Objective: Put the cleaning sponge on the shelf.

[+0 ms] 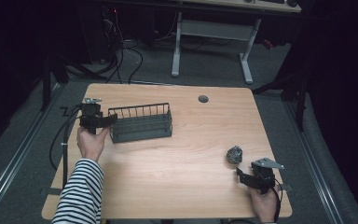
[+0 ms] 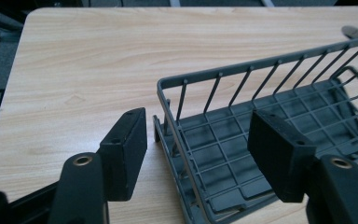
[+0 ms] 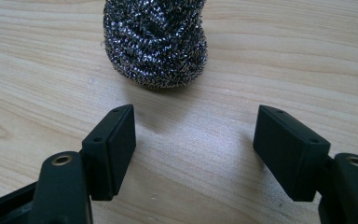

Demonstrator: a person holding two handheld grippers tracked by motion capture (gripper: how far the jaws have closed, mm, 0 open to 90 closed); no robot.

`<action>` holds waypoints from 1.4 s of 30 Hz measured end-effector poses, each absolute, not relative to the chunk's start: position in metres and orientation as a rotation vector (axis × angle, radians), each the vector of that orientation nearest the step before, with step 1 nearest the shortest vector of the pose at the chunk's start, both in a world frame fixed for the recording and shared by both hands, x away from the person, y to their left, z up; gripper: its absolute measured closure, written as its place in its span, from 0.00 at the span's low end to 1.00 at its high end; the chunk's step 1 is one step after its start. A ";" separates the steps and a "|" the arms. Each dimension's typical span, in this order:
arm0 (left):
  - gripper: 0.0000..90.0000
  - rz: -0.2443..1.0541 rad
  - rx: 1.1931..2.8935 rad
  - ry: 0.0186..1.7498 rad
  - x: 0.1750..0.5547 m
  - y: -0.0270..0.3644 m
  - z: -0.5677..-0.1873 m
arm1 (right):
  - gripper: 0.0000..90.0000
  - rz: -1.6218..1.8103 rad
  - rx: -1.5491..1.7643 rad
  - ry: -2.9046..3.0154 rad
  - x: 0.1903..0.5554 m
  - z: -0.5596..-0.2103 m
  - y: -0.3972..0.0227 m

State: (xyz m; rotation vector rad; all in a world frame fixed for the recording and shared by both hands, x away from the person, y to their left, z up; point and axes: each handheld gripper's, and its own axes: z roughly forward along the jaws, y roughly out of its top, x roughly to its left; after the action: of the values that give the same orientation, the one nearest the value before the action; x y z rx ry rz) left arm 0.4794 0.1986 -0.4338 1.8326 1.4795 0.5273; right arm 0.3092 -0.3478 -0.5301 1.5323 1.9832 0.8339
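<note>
High view: left gripper [image 1: 106, 120] at the short end of the dark grey wire basket [image 1: 141, 122], left of table centre; left forearm in a striped sleeve reaches forward. Right gripper [image 1: 242, 175] rests near the front right corner, aimed at the grey steel-wool scouring ball [image 1: 235, 154] just beyond it.

Left gripper view: jaws spread, straddling the basket's end wall, pads not yet touching the wire. Step in hand, likely: securing the basket. Next: close on the rim.

Right gripper view: jaws spread, empty; ball lies ahead of the tips. Needs a short advance, then a pinch.
</note>
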 end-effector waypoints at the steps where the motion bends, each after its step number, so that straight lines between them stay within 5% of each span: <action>1: 0.44 0.528 1.836 1.484 0.480 0.198 -0.435 | 0.33 0.834 1.528 1.984 0.309 -0.530 -0.348; 24: 0.71 0.463 1.868 1.490 0.477 0.198 -0.453 | 0.33 0.832 1.527 1.985 0.309 -0.530 -0.348; 42: 0.78 0.465 1.884 1.454 0.465 0.193 -0.455 | 0.33 0.831 1.528 1.984 0.309 -0.530 -0.348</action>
State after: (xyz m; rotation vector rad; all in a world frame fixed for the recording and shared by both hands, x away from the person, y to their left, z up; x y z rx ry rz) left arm 0.4648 0.1930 -0.4550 1.8839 1.4543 0.4645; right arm 0.3093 -0.3476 -0.5301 1.5281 1.9842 0.8309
